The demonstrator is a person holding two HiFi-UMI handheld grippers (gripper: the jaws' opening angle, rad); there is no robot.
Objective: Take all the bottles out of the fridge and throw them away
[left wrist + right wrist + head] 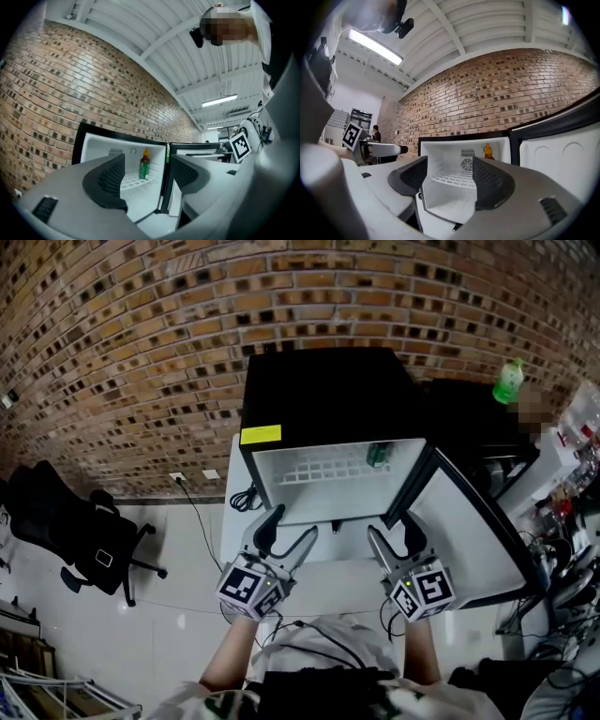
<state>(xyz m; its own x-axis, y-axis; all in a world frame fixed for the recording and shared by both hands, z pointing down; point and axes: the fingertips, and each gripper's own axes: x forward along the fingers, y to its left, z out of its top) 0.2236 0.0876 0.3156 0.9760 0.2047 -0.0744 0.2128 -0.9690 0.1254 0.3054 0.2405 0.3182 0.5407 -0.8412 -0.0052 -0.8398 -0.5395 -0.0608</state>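
1 green bottle [508, 381] outside the fridge [319, 381]: head view only.

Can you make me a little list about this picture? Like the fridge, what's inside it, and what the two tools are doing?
Fridge: small, black outside, white inside, on a white table
Door: open, swung to the right
Inside: one bottle with a yellow cap, upright on the wire shelf
Left tool: open, empty, in front of the fridge
Right tool: open, empty, in front of the fridge
Outside: a green bottle, standing on a black surface right of the fridge
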